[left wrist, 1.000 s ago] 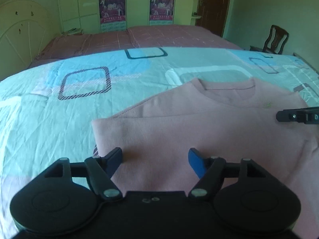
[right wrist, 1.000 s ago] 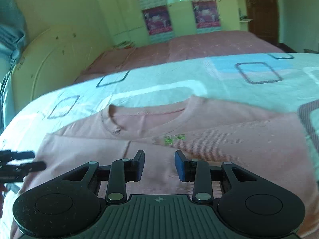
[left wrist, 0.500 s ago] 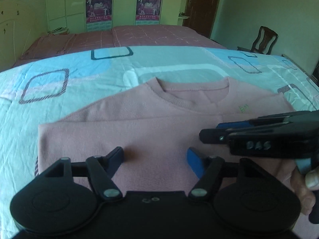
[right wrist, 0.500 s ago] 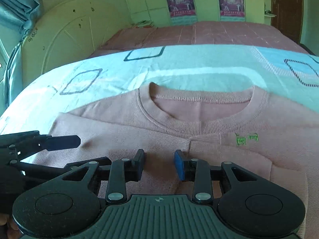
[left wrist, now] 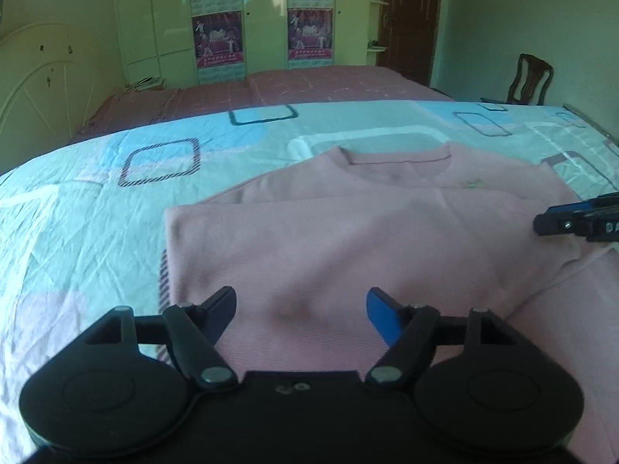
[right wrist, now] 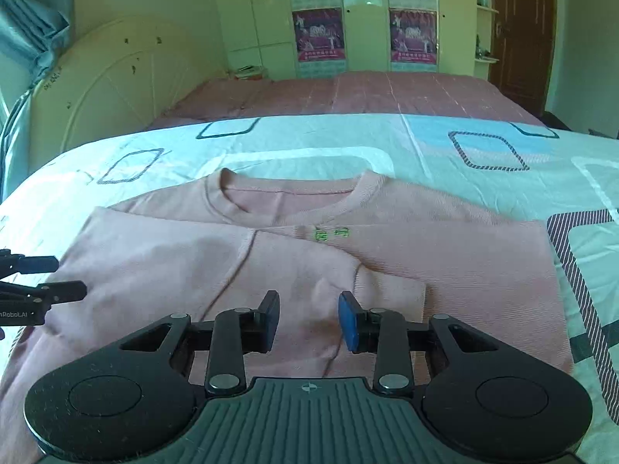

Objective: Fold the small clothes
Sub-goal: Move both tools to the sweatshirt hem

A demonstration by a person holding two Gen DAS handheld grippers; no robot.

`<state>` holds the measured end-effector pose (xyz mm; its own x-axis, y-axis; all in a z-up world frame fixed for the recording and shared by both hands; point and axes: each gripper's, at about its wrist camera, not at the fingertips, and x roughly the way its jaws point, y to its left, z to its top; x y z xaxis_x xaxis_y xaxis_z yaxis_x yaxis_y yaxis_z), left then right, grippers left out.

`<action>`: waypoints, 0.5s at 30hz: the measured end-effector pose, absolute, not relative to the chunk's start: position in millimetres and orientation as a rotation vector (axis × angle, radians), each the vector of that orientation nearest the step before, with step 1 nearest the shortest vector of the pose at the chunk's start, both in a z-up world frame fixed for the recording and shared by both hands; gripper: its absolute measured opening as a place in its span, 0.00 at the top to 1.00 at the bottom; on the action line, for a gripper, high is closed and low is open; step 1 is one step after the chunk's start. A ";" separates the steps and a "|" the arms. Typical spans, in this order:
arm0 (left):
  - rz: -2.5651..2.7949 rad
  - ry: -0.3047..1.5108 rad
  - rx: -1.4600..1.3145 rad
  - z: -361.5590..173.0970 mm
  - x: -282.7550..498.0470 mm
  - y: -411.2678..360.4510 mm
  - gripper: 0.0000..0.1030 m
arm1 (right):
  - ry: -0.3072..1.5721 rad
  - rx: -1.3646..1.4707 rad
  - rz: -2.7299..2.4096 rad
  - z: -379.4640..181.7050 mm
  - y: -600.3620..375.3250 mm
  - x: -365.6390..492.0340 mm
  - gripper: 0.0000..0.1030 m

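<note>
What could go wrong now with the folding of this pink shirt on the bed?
1. The sleeves lie folded loosely across the pink shirt; a careless pull could undo them.
2. Both hand-held grippers, left and right, hover open close together and might collide.
3. Pinching too deep may also catch the patterned bedsheet.

One pink sweatshirt [right wrist: 294, 266] ahead of two grippers; two posters [right wrist: 318, 34] (wardrobe doors), one chair [left wrist: 529, 79].

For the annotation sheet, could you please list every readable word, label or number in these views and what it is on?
"nRobot.AI", start cut off: on the left gripper, right wrist view.
"DA", rest cut off: on the right gripper, left wrist view.
Green embroidery on the pink shirt: unreadable.
Wardrobe posters: too blurred.
</note>
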<state>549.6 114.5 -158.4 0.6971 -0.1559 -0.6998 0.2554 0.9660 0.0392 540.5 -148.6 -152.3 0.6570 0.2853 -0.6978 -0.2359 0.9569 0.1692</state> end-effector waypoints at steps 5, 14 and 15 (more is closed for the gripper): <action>-0.175 0.822 0.131 -187.2 535.2 116.7 0.23 | 0.871 0.088 0.245 -178.9 -172.2 528.9 0.67; -0.071 0.858 0.120 -183.7 531.4 109.3 0.23 | 0.867 0.090 0.285 -179.7 -179.7 522.4 0.67; -0.059 0.861 0.125 -183.6 532.1 107.4 0.22 | 0.866 0.069 0.294 -179.4 -178.0 521.7 0.67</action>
<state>532.1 107.4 -183.6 0.6506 -0.0014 -0.7595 0.1020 0.9911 0.0856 521.7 -178.0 -179.4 0.6105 0.2821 -0.7400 -0.2262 0.9576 0.1784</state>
